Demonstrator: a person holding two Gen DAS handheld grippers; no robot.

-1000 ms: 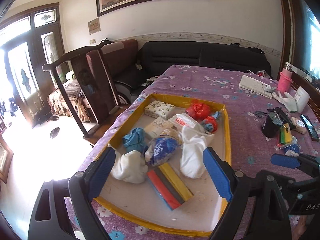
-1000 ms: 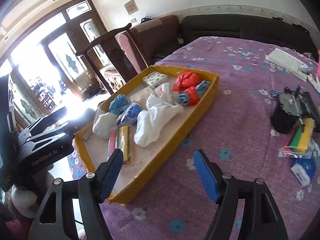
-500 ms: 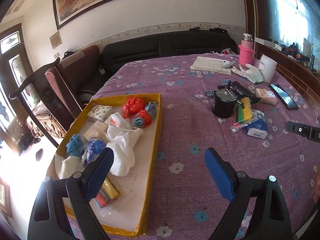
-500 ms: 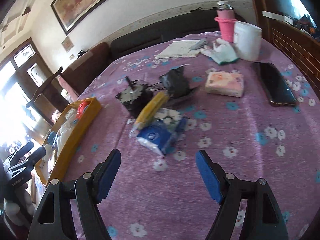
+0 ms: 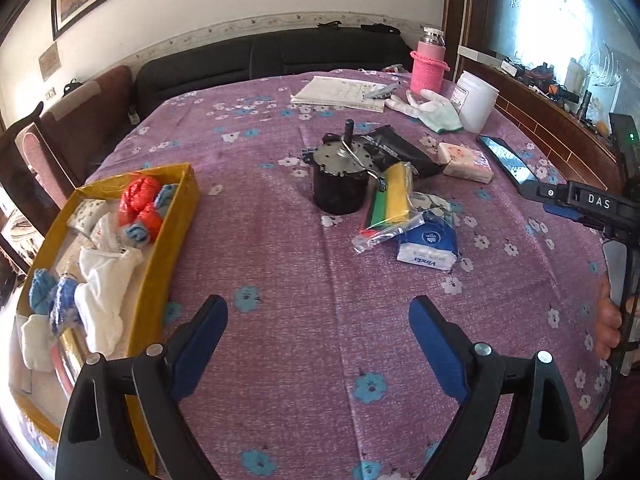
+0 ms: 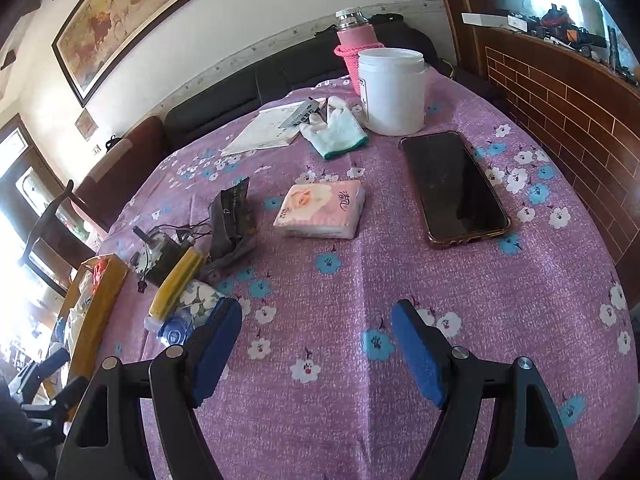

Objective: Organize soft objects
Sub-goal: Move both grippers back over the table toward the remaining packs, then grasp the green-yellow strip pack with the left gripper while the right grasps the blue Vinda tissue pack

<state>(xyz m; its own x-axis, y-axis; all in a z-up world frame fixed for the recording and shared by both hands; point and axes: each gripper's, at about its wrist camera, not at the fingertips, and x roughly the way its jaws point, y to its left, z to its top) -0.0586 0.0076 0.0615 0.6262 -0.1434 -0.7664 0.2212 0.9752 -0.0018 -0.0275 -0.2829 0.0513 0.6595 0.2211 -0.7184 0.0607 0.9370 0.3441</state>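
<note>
Left gripper (image 5: 318,322) tilted steeply down over the purple flowered counter (image 5: 280,240), blue-padded fingers (image 5: 200,336) spread wide, nothing between them, only bare cloth below. Far left of that view, a yellow tray (image 5: 168,248) with its long axis running away from the camera, well left of the fingers; inside, a white sock (image 5: 106,288) stretched along the tray, red rolled socks (image 5: 138,200) at the far end, blue rolled socks (image 5: 42,294) at the near end. Ahead of the fingers, apart from them, a black motor (image 5: 340,184) upright, just right of it a bag of coloured strips (image 5: 390,208) lying lengthwise away from the camera, and touching that a blue Vinda tissue pack (image 5: 428,246), lying flat. Farther right, a pink tissue pack (image 6: 320,212) lying flat in mid counter, well ahead of the right gripper (image 6: 316,332), long side across the view. Beyond it, a white knit glove (image 6: 336,132) pointing fingertips away, beside a white tub (image 6: 392,88). Right gripper likewise angled down, fingers (image 6: 416,354) spread apart and pinching nothing. At the right, a dark phone (image 6: 454,188) lying lengthwise away from the camera. At the right edge of the left view, a hand (image 5: 610,328) wrapped round the right gripper's handle.
</note>
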